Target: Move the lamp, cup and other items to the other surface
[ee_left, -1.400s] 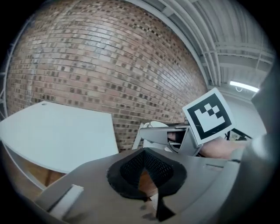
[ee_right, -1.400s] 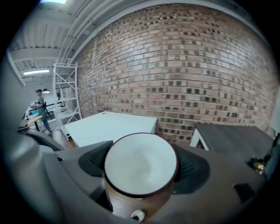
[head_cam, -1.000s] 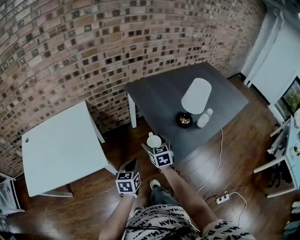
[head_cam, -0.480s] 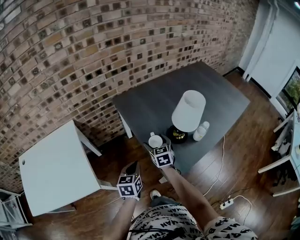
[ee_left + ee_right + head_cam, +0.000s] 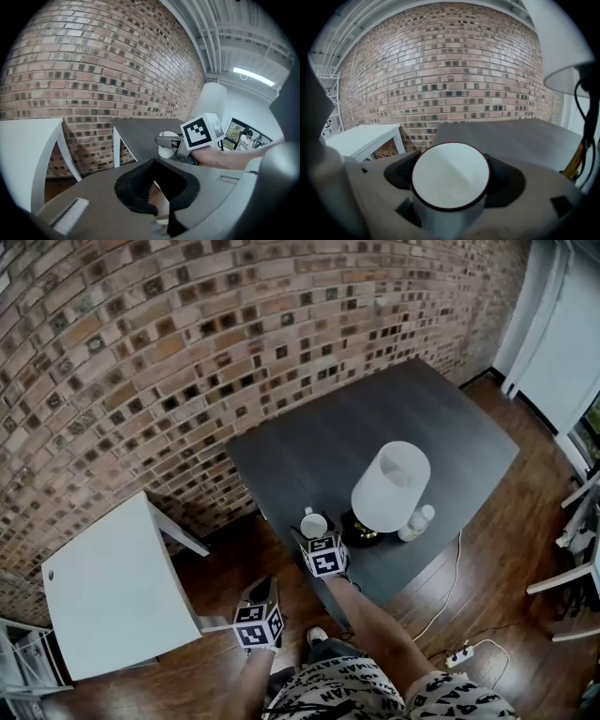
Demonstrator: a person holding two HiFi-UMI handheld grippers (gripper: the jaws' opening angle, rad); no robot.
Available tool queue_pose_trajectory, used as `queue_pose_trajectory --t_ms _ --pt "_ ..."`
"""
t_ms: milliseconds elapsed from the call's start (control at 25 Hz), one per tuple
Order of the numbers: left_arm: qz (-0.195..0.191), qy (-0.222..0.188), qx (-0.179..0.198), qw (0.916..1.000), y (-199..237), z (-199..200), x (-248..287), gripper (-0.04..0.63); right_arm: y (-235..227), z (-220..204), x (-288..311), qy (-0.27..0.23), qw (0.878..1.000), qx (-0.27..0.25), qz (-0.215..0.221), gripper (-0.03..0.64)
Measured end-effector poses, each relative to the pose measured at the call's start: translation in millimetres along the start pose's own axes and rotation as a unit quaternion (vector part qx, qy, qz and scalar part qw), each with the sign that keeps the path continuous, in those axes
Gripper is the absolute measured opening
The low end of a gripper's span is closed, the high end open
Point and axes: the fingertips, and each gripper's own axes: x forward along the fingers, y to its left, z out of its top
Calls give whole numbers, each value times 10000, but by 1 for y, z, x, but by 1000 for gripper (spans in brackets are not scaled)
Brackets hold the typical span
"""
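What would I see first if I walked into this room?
Probably the big red-brown brick wall that fills the whole back. In front of it, a lamp with a tall white shade stands on the dark grey table. Just left of the lamp, the right gripper holds a round white cup between its jaws.

You face a wall (image 5: 141, 352) of rough, matt brick. Your dark table (image 5: 319, 437) looks matt with a faint grain, and the white table (image 5: 103, 596) is smooth and matt. The floor (image 5: 487, 549) under you is glossy dark wood. The cup (image 5: 450, 180) looks smooth and white, the lampshade (image 5: 389, 486) matt.
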Motion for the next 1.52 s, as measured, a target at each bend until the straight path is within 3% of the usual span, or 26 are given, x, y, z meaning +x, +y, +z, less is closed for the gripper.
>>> queue_pose_trajectory --t_ms 1160,1320,1520 --pt "-67 156 -207 9996 20 -6 7 0 -20 -26 25 -58 9990 364 -236 431" --pt "-168 95 -161 9997 20 -1 2 0 -19 -16 7 -169 9986 401 -311 469" --pt "-470 40 -8 9989 9 1 -15 0 -6 -6 -60 -443 9961 579 -490 468"
